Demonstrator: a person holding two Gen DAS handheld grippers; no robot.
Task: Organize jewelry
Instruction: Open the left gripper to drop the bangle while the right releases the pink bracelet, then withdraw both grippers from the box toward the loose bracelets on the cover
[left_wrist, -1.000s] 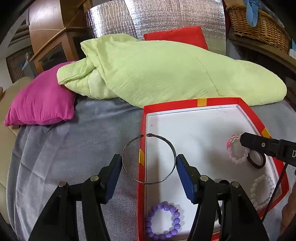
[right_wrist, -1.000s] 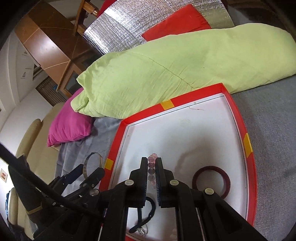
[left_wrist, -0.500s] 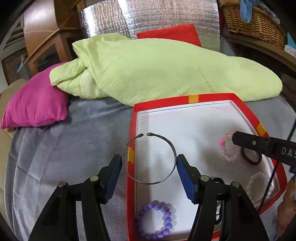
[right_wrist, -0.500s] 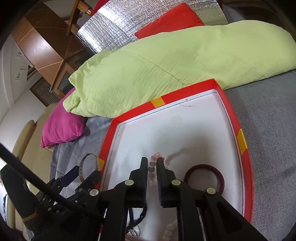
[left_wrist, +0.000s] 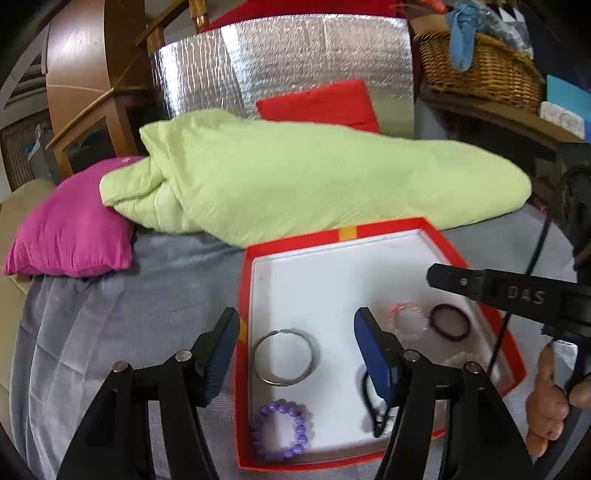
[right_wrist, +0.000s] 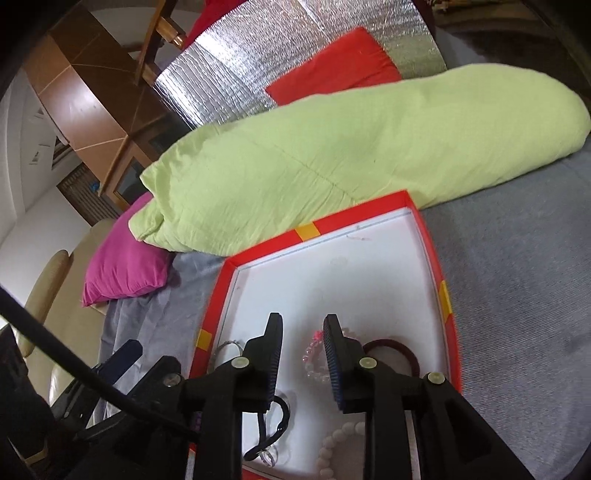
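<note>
A red tray (left_wrist: 295, 240) with a white floor lies on the grey bedsheet; it also shows in the right wrist view (right_wrist: 354, 216). In it lie a silver bangle (left_wrist: 283, 356), a purple bead bracelet (left_wrist: 279, 430), a pink clear bead bracelet (left_wrist: 408, 317), a dark red ring bracelet (left_wrist: 450, 327), a white bead bracelet (right_wrist: 338, 443) and a black cord (right_wrist: 271, 424). My left gripper (left_wrist: 293, 332) is open and empty above the silver bangle. My right gripper (right_wrist: 302, 332) is open and empty above the pink bracelet (right_wrist: 314, 360).
A light green quilt (left_wrist: 314, 181) lies behind the tray. A magenta pillow (left_wrist: 74, 229) is at the left, a red cushion (left_wrist: 321, 105) and silver foil panel (left_wrist: 280, 70) behind. A wicker basket (left_wrist: 476, 70) stands on a shelf at right.
The right gripper has opened and let go of the pink bead bracelet, which now lies in the tray. The silver bangle now lies wholly inside the tray. Both grippers have pulled back and up.
</note>
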